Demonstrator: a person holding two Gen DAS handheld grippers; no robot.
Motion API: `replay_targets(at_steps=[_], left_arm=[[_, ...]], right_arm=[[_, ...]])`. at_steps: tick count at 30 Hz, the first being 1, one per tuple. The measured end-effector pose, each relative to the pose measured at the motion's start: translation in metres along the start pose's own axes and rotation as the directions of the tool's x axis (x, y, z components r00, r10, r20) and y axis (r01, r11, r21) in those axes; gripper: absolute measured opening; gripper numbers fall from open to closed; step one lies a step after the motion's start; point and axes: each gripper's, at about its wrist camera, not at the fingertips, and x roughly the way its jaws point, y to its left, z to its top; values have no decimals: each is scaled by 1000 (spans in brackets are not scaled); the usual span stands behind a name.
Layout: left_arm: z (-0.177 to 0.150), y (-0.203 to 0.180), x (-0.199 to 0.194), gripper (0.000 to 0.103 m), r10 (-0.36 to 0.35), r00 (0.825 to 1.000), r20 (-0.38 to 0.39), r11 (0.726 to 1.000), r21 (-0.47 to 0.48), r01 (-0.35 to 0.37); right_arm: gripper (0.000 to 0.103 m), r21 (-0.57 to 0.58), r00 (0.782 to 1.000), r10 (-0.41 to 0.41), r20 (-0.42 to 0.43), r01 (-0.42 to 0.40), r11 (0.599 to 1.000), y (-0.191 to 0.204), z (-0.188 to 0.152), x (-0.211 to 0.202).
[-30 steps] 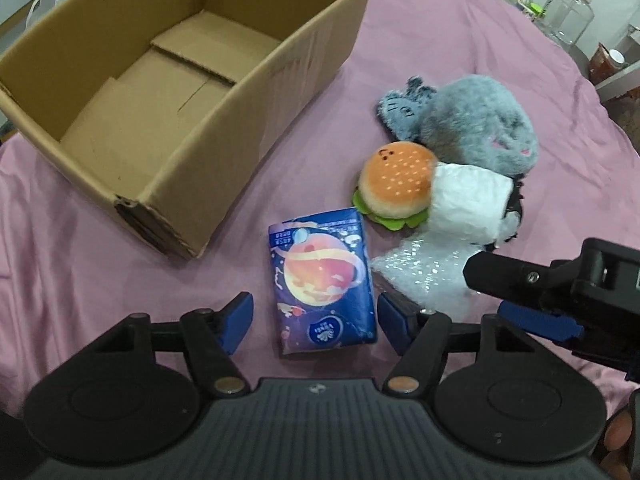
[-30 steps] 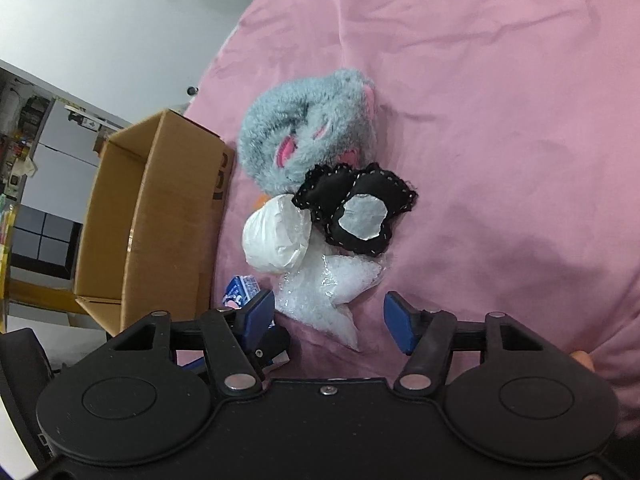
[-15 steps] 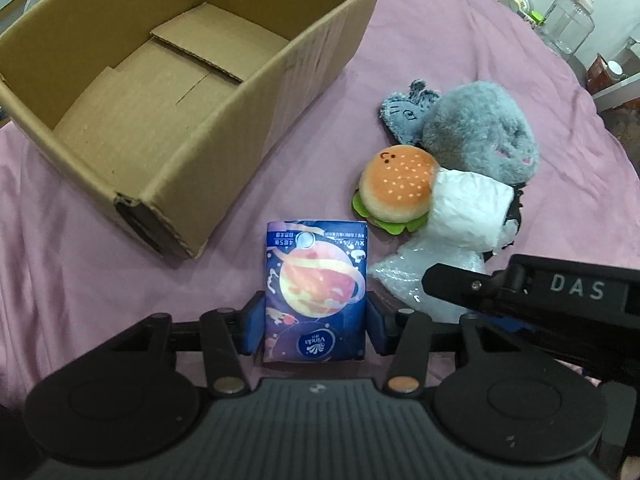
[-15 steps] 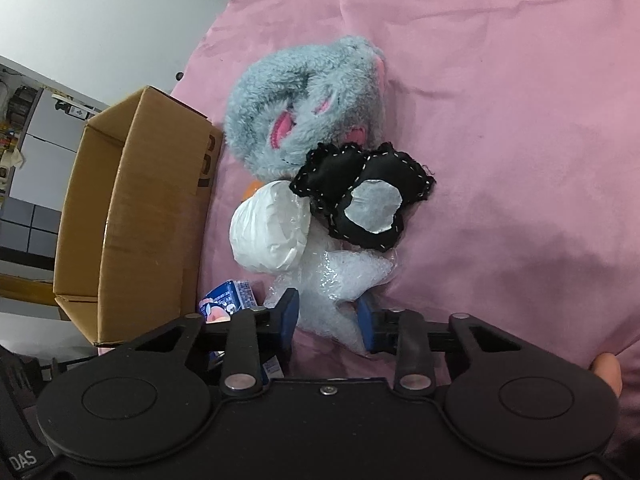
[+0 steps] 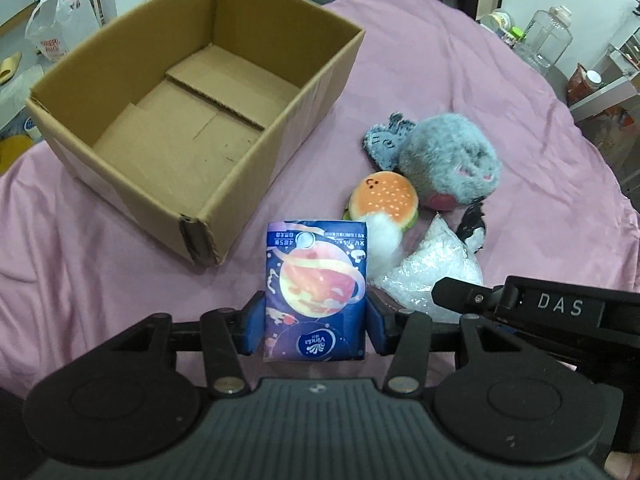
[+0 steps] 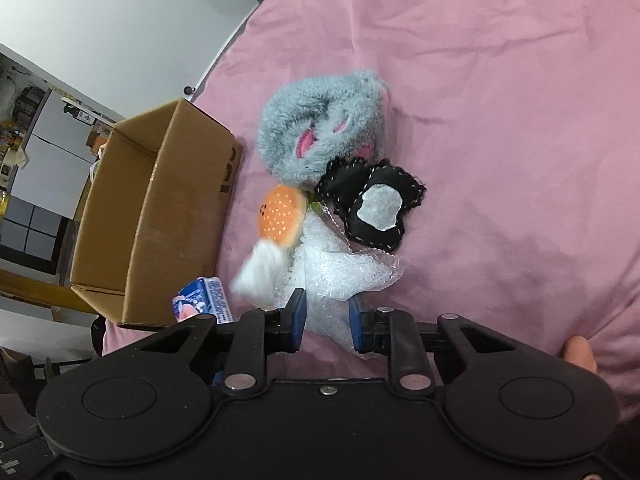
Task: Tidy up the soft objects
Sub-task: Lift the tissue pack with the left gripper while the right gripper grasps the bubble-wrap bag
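My left gripper (image 5: 315, 322) is shut on a blue tissue pack (image 5: 316, 288) with a planet print, held just above the pink cloth; its top edge shows in the right wrist view (image 6: 204, 296). My right gripper (image 6: 326, 320) is shut on a clear bubble-wrap bag (image 6: 340, 276), also in the left wrist view (image 5: 432, 276). A white soft roll (image 6: 260, 268) is blurred, tumbling beside the bag. A burger plush (image 5: 384, 200), a grey furry plush (image 5: 448, 168) and a black-and-white stitched plush (image 6: 372, 204) lie together behind. An open, empty cardboard box (image 5: 280, 148) stands to the left.
The pink cloth (image 6: 500, 120) covers the whole table. Glass jars (image 5: 548, 36) and shelves stand past the table's far right edge. A plastic bag (image 5: 56, 28) lies on the floor far left.
Both grippers closed, the left on the tissue pack and the right on the bubble-wrap bag, and both lifted slightly. The white roll slid off the pile toward the tissue pack.
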Motion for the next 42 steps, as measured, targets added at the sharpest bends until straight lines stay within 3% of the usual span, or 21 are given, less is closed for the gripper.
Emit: replay_targets(at_steps=[20,42], left_arm=[[10,15,-63,50,17,991,129,1000,13,-19],[51,53,-73,50,72,980,186,996,32,-79]], right_arm=[[22,-90,993,43,113,-33,995,33,-7,-50],[22,-179,985,98,141,-72,981,90,3,-44]])
